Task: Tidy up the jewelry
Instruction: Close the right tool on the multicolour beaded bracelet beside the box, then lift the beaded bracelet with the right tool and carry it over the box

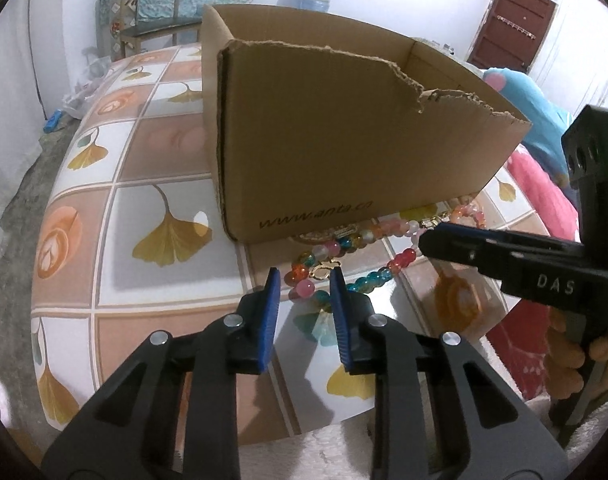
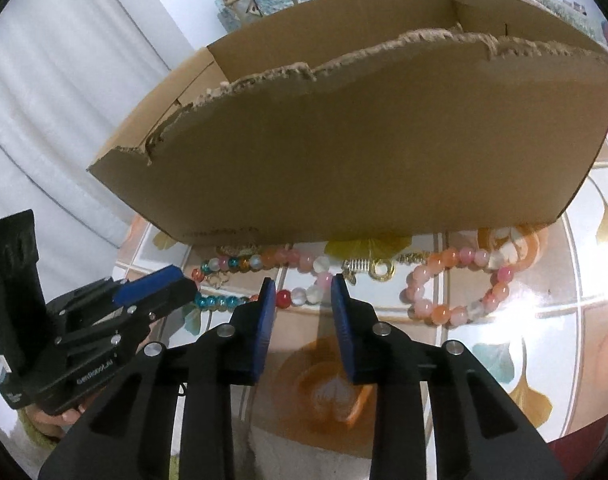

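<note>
Beads point(image 2: 264, 264) on desk point(image 1: 144, 168), 6 o'clock of box point(image 1: 344, 140). Left tool point(image 1: 304, 280), right tool point(image 2: 300, 288): both apart, empty.

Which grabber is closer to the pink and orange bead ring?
Right. The right gripper sits just left of the pink ring, open over the long bead strand. The left gripper is farther left, by the strand's blue beads.

A: How does the left gripper point(image 1: 305, 286) stand?
B: Jaws parted, blue pads point(image 1: 271, 322) pointing toward twelve o'clock.
A: And the right gripper point(image 2: 300, 294)?
B: Also parted, aimed at twelve. In the left wrist view it enters from three o'clock.
</note>
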Demonstrator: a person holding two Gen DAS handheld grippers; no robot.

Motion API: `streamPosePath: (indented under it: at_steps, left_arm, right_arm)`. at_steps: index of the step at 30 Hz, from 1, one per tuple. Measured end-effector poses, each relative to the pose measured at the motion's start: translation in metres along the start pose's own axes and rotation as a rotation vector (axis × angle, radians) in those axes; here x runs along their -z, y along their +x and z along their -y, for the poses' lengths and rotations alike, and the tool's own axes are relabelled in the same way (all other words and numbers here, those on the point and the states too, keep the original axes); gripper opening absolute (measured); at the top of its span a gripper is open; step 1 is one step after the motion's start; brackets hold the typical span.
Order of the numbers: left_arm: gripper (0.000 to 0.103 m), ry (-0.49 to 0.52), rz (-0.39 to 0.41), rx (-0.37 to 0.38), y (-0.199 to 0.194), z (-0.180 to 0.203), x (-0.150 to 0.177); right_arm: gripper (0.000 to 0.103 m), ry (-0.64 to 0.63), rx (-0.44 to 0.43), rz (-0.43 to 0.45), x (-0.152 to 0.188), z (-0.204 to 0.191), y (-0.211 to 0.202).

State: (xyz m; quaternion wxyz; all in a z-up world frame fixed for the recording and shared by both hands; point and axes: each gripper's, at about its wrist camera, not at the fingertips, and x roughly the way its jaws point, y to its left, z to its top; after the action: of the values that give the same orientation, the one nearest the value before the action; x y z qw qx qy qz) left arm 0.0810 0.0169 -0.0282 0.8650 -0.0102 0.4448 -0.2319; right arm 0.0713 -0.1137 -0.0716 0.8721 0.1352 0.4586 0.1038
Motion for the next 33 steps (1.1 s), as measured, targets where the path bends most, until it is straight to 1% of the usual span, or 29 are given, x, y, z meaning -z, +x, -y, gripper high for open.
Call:
streamPosePath:
  at_steps: [2,7,10,13,19,20,24,30,33]
  left_arm:
    - [0.021,-0.004,-0.003,0.002,0.001,-0.001,0.000]
    - [0.019,-0.008,-0.005,0.015,0.002,-0.002,0.001]
    - [0.019,-0.008,-0.006,0.018,0.002,-0.002,0.001]
    - [0.019,-0.015,-0.010,0.024,0.002,-0.005,0.001]
    - [0.020,-0.045,-0.022,0.043,0.004,-0.012,-0.002]
    - [0.022,-0.049,-0.024,0.038,0.004,-0.013,-0.002]
    - [0.022,-0.061,-0.031,0.033,0.007,-0.014,-0.006]
    - [0.022,-0.042,-0.027,0.005,0.009,-0.009,-0.007]
    - [0.018,-0.031,-0.021,-0.002,0.009,-0.005,-0.006]
  right_arm:
    - [0.027,-0.010,0.015,0.001,-0.003,-0.003,0.003]
    - [0.020,-0.042,0.057,-0.002,-0.009,-0.007,0.007]
    - [0.020,-0.048,0.081,-0.010,-0.011,-0.008,0.010]
    - [0.020,-0.045,0.081,-0.024,-0.011,-0.007,0.014]
    - [0.019,-0.091,0.112,-0.023,-0.009,-0.016,0.018]
    - [0.019,-0.099,0.119,-0.023,-0.009,-0.018,0.019]
    - [0.015,-0.144,0.160,-0.020,-0.011,-0.027,0.025]
    - [0.010,-0.219,0.217,-0.003,-0.009,-0.039,0.032]
    - [0.010,-0.236,0.231,0.013,-0.008,-0.042,0.033]
